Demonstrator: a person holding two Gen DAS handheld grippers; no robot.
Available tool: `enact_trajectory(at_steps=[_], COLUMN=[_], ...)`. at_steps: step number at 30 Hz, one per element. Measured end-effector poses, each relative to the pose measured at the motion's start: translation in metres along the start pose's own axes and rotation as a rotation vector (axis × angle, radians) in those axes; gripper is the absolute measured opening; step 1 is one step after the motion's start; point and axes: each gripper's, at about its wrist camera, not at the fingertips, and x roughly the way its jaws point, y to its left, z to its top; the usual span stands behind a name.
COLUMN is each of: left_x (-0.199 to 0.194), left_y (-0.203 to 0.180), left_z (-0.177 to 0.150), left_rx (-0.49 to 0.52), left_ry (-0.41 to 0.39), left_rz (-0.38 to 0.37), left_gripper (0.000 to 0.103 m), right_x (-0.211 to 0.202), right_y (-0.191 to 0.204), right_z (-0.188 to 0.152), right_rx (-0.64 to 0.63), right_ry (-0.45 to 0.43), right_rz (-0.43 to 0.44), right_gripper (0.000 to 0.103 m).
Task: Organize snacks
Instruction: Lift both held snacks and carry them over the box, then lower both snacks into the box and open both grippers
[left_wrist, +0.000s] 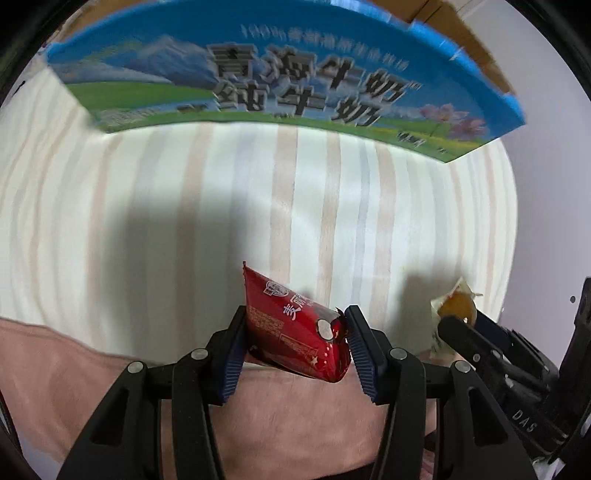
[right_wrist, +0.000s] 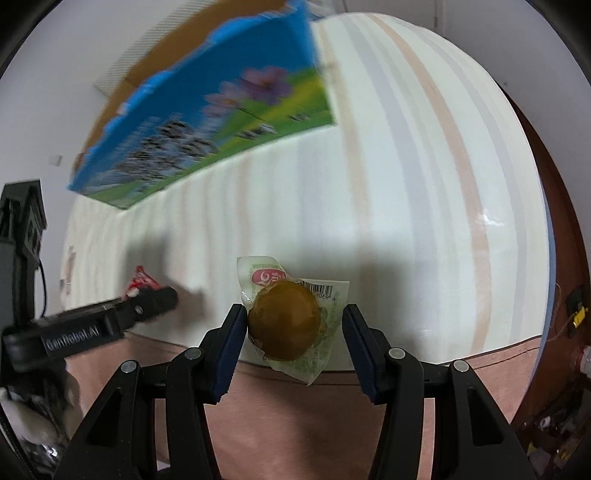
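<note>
A red snack packet (left_wrist: 295, 328) sits between the blue pads of my left gripper (left_wrist: 295, 310), which is shut on it just above the near edge of the striped table (left_wrist: 184, 203). My right gripper (right_wrist: 295, 308) is shut on a round brown bun in a clear wrapper (right_wrist: 284, 325); the left pad presses the bun and the wrapper edge meets the right pad. An open blue milk carton box (left_wrist: 258, 74) stands at the far side of the table. In the right wrist view the box (right_wrist: 207, 122) is upper left, and the left gripper (right_wrist: 159, 295) with the red packet (right_wrist: 142, 282) is to the left.
The striped tablecloth (right_wrist: 406, 184) lies bare between the grippers and the box. A pink surface (left_wrist: 55, 350) shows below the table's near edge. A black device (right_wrist: 22, 221) stands at the left, and dark wooden furniture (right_wrist: 554, 258) borders the table on the right.
</note>
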Motion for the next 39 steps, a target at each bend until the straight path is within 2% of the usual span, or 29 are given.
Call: enact_trajectory(at_steps=[6, 12, 16, 20, 23, 30, 39], left_x=[-0.060, -0.126, -0.151, -0.162, -0.160, -0.116, -0.057], left_y=[-0.005, -0.009, -0.020, -0.019, -0.011, 0.014, 0.051], left_z=[-0.002, 0.025, 0.065, 0.108, 0.144, 0.217, 0.263], left_rx=[0.027, 0.054, 0.078, 0.082, 0.075, 0.052, -0.014], left_ry=[-0.116, -0.245, -0.305, -0.337, -0.328, -0.228, -0.094], left_rz=[-0.042, -0.086, -0.078, -0.030, 0.018, 0.129, 0.198], left_gripper=[0.049, 0.049, 0.049, 0.049, 0.049, 0.049, 0.051], right_x=[-0.044, -0.088, -0.109, -0.116, -0.109, -0.064, 0.002], right_y=[0.038, 0.060, 0.072, 0.082, 0.090, 0.096, 0.083], right_z=[0.016, 0.052, 0.089, 0.138, 0.173, 0.246, 0.290], right_rx=[-0.055, -0.094, -0.118, -0.130, -0.141, -0.135, -0.088], right_ry=[-0.073, -0.161, -0.218, -0.264, -0.276, -0.227, -0.123], right_rz=[0.077, 0.124, 0.138, 0.114, 0.078, -0.006, -0.061], right_gripper=[0.055, 0.055, 0.055, 0.055, 0.055, 0.055, 0.055])
